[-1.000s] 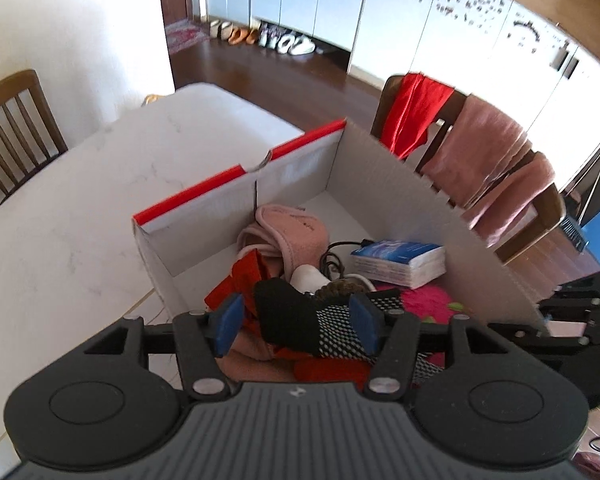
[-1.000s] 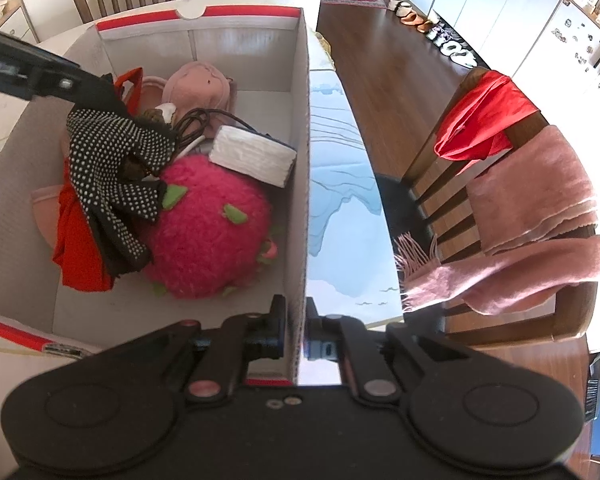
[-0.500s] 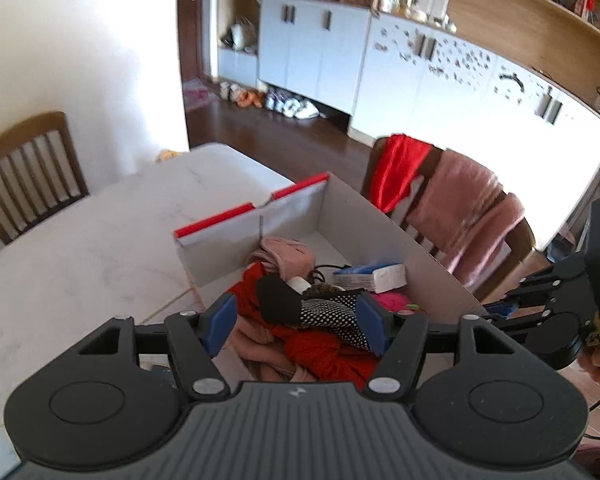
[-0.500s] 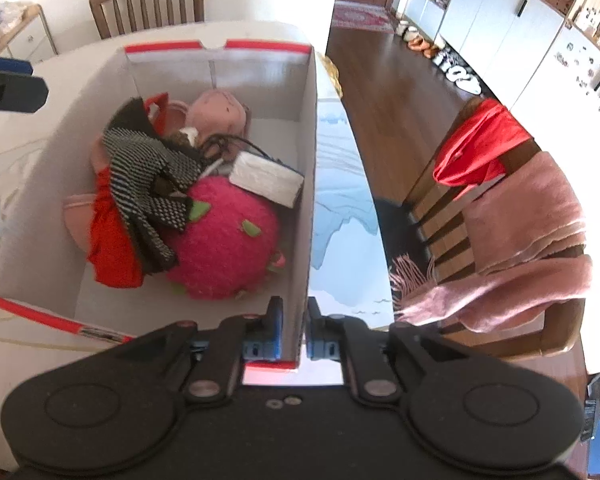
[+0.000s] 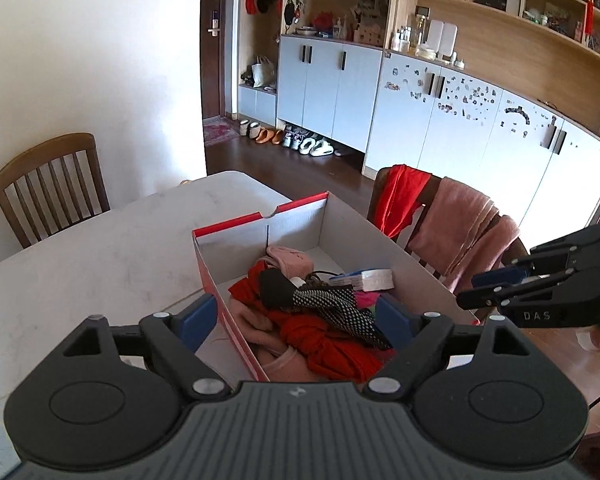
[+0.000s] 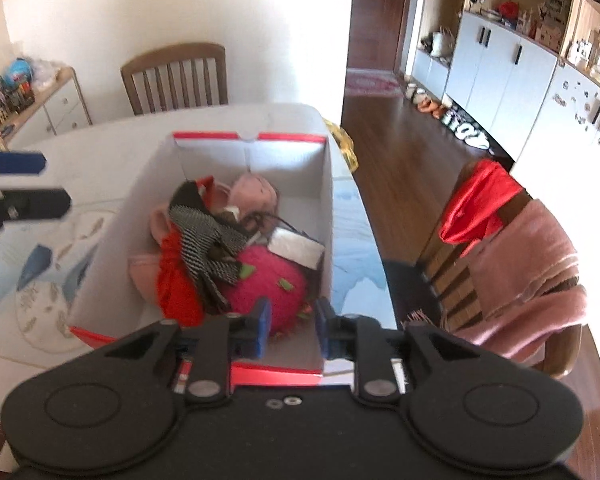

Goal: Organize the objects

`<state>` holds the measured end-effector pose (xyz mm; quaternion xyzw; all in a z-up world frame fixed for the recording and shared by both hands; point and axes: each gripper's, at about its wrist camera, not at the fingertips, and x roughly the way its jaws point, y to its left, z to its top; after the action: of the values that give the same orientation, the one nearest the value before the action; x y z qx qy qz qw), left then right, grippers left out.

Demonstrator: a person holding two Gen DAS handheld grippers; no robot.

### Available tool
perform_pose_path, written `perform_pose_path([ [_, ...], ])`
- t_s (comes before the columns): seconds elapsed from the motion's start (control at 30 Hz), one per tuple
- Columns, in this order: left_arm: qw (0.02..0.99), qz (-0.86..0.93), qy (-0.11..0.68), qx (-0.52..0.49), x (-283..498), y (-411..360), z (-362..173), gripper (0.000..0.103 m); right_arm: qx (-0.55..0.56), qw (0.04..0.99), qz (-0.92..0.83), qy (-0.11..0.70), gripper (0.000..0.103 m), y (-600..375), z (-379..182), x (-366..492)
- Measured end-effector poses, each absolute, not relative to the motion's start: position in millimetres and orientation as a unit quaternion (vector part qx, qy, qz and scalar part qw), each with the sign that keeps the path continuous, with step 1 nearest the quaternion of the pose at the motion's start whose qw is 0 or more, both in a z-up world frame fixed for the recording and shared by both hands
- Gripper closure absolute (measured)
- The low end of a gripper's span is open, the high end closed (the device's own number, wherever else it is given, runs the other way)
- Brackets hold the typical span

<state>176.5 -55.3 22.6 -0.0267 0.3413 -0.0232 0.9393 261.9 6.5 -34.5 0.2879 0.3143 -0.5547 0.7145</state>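
Now both grippers stand clear of the box (image 6: 328,216); a second ago the left gripper (image 5: 296,320) had the dotted glove (image 5: 332,308) between its blue pads, and its jaws have just been opening, so the glove lies loose on the pile inside and nothing sits between the pads; the right gripper (image 6: 290,326), which was clamped on the box's near wall, has just been opening too, with a modest gap and nothing in it, and the wall is free. By my reading that closes one step: the glove is stowed, the box no longer needs steadying, and both hands are free for whatever is next to sort.

Nearest in the box, a red knitted cloth (image 6: 178,280) lies crumpled and soft beside a round, fuzzy pink plush toy (image 6: 268,280) with small green tabs; the glove across them is limp, black with fine white dots; behind sits a flat, crisp tissue pack (image 6: 296,246), a thin dark cable (image 6: 260,220), and a pale pink fabric piece (image 6: 254,196) at the far end. The box itself is stiff cardboard, white inside, red at the rim; it rests on a pale, smooth marble-look table (image 5: 100,264). Farther off, a slatted wooden chair (image 5: 440,240) carries a red cloth and a pink towel.
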Motion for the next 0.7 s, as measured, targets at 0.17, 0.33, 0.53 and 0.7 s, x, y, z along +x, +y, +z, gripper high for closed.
perform_pose_path([
  [0.17,0.942,-0.015,0.333,-0.045,163.9,-56.7,20.3,0.005,0.284,0.736,-0.543,0.289,0.068,18.3,-23.3,265.8],
  [0.33,0.940,-0.013,0.336,-0.058,152.3,-56.8,14.5,0.002,0.285,0.753,-0.534,0.257,0.059,31.6,-13.5,269.3],
  [0.53,0.939,-0.009,0.334,-0.084,140.3,-54.2,10.4,0.000,0.275,0.775,-0.525,0.219,0.032,49.1,-2.3,272.0],
  [0.7,0.938,-0.006,0.335,-0.091,133.1,-53.2,7.7,0.000,0.267,0.788,-0.516,0.202,0.010,60.9,5.0,275.2],
])
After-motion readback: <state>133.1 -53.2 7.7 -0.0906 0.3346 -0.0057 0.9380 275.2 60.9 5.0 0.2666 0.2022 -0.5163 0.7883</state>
